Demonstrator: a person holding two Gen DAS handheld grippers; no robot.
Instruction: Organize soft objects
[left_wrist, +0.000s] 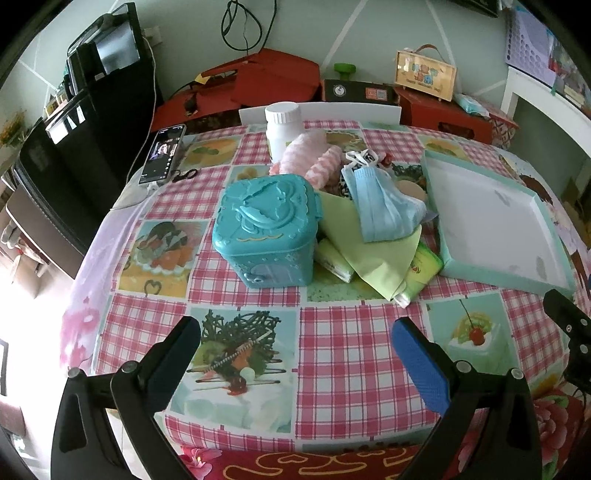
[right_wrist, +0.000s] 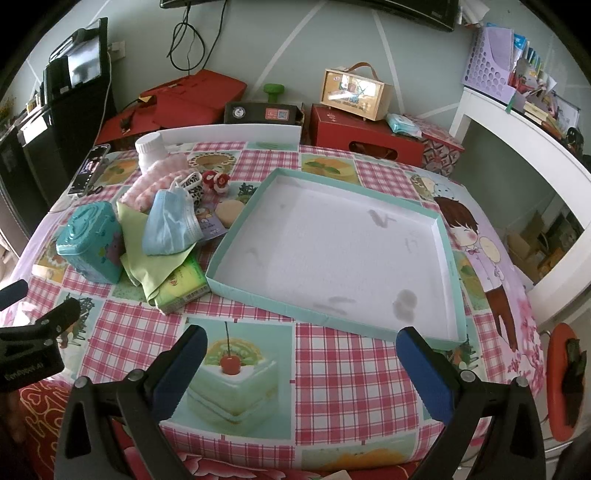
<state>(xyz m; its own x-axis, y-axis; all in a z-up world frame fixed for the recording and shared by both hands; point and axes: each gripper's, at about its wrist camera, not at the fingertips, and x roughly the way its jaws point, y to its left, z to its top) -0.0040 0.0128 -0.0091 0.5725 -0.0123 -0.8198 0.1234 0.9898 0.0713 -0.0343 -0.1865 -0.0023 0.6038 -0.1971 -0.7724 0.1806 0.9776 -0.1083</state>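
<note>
While both grippers, left gripper (left_wrist: 295, 354) and right gripper (right_wrist: 301, 363), stand apart and empty, pinch the blue mask (right_wrist: 168, 227) at frame left by its upper fold, then lift clear toward the teal tray (right_wrist: 448, 254).

The wall (right_wrist: 258, 44) behind the counter (right_wrist: 332, 369) was pale grey-green, crossed by thin white lines, with black cables (right_wrist: 188, 40) hanging down it. Red boxes (right_wrist: 177, 99) lined its foot. A white desk (right_wrist: 517, 122) stood to the right, dark furniture (left_wrist: 55, 166) to the left, where daylight glared.
</note>
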